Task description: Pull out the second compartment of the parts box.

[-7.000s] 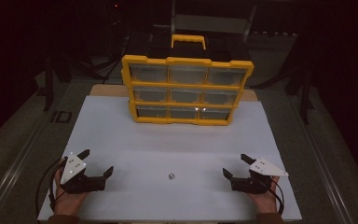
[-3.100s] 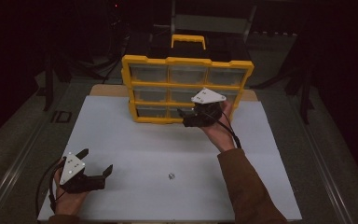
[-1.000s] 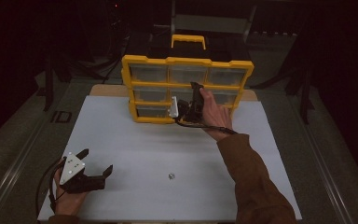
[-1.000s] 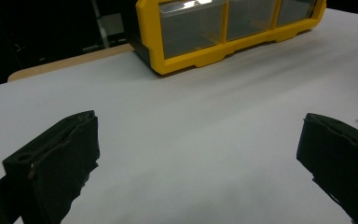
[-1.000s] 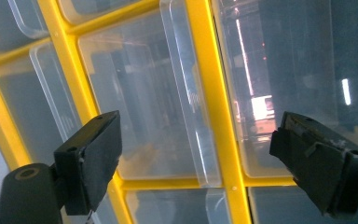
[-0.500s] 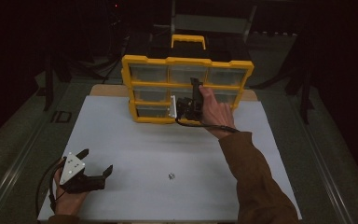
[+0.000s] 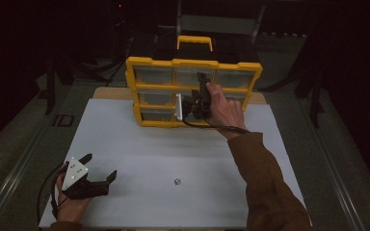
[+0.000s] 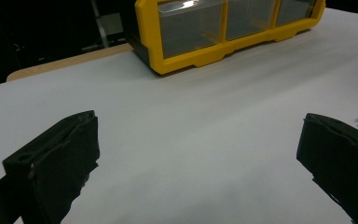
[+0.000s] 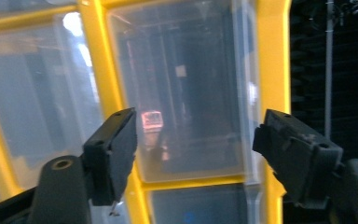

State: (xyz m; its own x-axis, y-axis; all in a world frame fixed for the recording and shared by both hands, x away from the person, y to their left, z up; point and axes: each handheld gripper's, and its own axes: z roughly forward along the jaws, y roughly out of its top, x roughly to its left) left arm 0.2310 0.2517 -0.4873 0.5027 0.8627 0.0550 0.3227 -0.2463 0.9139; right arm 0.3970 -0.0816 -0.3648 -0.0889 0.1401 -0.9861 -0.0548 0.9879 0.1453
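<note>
One drawer point(image 9: 186, 93) between right gripper point(image 9: 193, 140) pads

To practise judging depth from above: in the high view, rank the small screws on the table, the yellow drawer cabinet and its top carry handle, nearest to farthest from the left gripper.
1. Small screws: on the white table, to the right of the left gripper.
2. Yellow drawer cabinet: at the table's far edge.
3. Carry handle: atop the cabinet, farthest back.

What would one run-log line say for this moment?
right tongs: at yellow drawer cabinet, jaws just closing, nothing gripped yet | left tongs: open, idle on white table | small screw: untouched
</note>
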